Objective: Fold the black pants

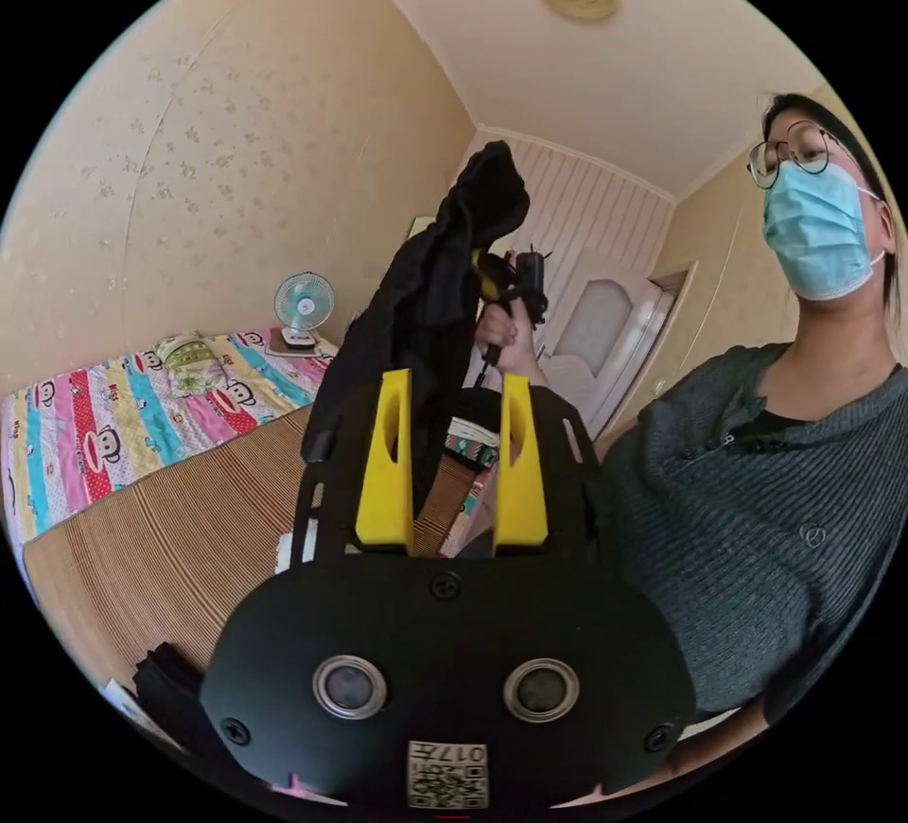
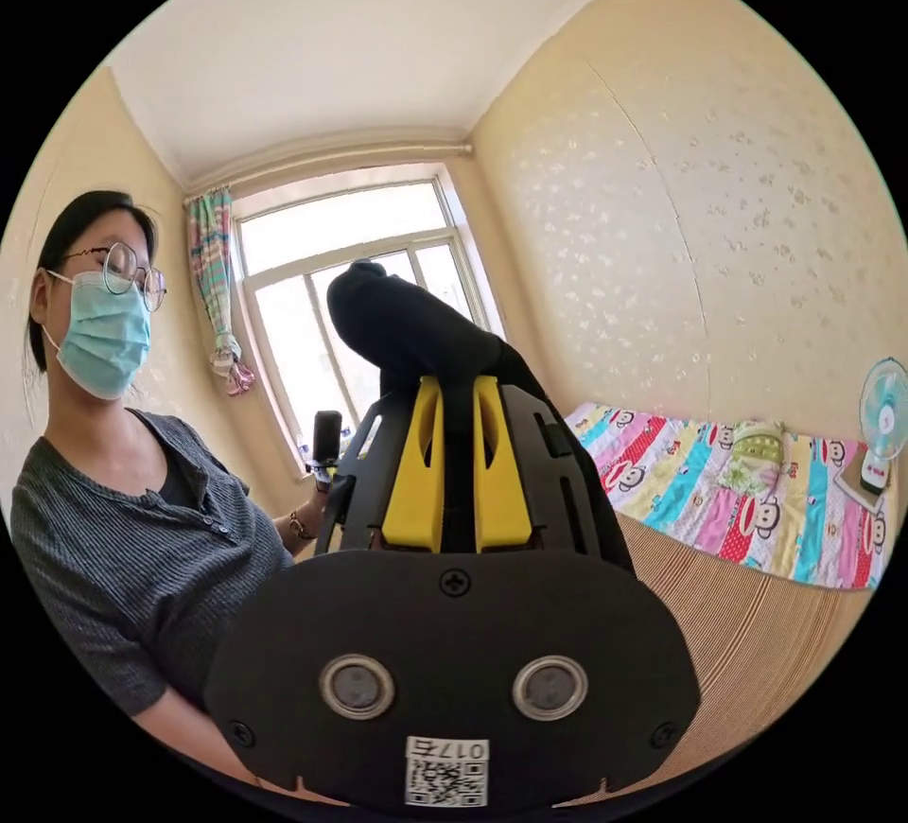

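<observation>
The black pants [image 1: 426, 312] hang in the air in a bunched length above the bed. In the left gripper view a hand holds my right gripper [image 1: 520, 279] up at the top of the pants. My left gripper [image 1: 454, 383] stands open below, its yellow jaws apart, and the cloth shows in the gap behind them. In the right gripper view my right gripper [image 2: 459, 383] is shut on the black pants [image 2: 407, 322]. A fold of them is pinched between its jaws and a lump of cloth rises above the tips.
A striped brown mat [image 1: 170, 539] covers the bed, with a colourful cartoon sheet [image 1: 113, 435] and a small fan [image 1: 303, 303] at its far end. The person [image 1: 757, 482] stands close on the right. A white door [image 1: 596, 331] is behind. A window [image 2: 322, 293] is behind in the right gripper view.
</observation>
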### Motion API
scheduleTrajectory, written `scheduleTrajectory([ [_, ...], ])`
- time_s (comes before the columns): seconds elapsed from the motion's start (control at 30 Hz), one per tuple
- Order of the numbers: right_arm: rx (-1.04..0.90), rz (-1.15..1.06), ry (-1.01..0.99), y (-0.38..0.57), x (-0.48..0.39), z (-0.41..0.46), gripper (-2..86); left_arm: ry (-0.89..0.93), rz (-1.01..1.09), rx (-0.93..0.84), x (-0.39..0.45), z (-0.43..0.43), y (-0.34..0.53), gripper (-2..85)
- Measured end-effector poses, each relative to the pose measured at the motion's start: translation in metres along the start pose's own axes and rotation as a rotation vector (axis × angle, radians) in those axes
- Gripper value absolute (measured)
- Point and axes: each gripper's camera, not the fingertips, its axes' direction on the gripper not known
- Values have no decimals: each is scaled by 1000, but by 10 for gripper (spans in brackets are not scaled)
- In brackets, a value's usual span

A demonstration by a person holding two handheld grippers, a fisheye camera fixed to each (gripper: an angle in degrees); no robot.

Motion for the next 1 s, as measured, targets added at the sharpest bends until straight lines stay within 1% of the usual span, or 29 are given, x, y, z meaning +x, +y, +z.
scheduleTrajectory([
  [0.1, 38, -33, 9, -23, -19, -7, 28, -114, -4, -74, -1, 10, 24, 177],
  [0.2, 83, -47, -45, -40, -31, -15, 25, -178, -39, -145, -6, 28, 41, 196],
  [0.27, 108, -53, -110, -49, -40, -19, 24, -173, -50, -146, -8, 40, 43, 200],
  [0.33, 115, -59, -128, -54, -47, -22, 23, -211, -30, -130, -3, 50, 36, 203],
  [0.43, 110, -47, -115, -57, -52, -38, 20, -280, 90, -14, 23, 43, 13, 206],
  [0.5, 96, -59, -112, -54, -51, -52, 20, -284, 218, 171, 52, 11, 0, 188],
  [0.53, 87, -50, -134, -49, -46, -60, 20, -287, 245, 209, 58, 4, -3, 178],
  [0.6, 97, -24, -168, -39, -38, -69, 20, -259, 351, 275, 77, -12, -16, 114],
  [0.67, 111, 8, -196, -23, -30, -79, 21, -224, 376, 270, 81, -16, -27, 66],
  [0.73, 112, 33, -180, -10, -25, -90, 22, -167, 308, 264, 73, -23, -40, 56],
  [0.77, 111, 43, -158, -1, -23, -101, 23, -114, 237, 299, 65, -34, -45, 53],
  [0.87, 103, 104, -79, 25, -13, -126, 27, 55, 59, 466, 40, -70, -46, 47],
  [0.9, 95, 129, -59, 31, -10, -128, 28, 107, 57, 535, 40, -84, -46, 43],
  [0.93, 76, 175, -42, 43, -4, -129, 30, 123, 79, 560, 43, -89, -47, 39],
  [0.97, 67, 192, -39, 55, -3, -128, 32, 84, 122, 571, 56, -97, -52, 30],
  [1.0, 71, 192, -41, 61, -3, -128, 34, -20, 167, 545, 75, -99, -59, 23],
])
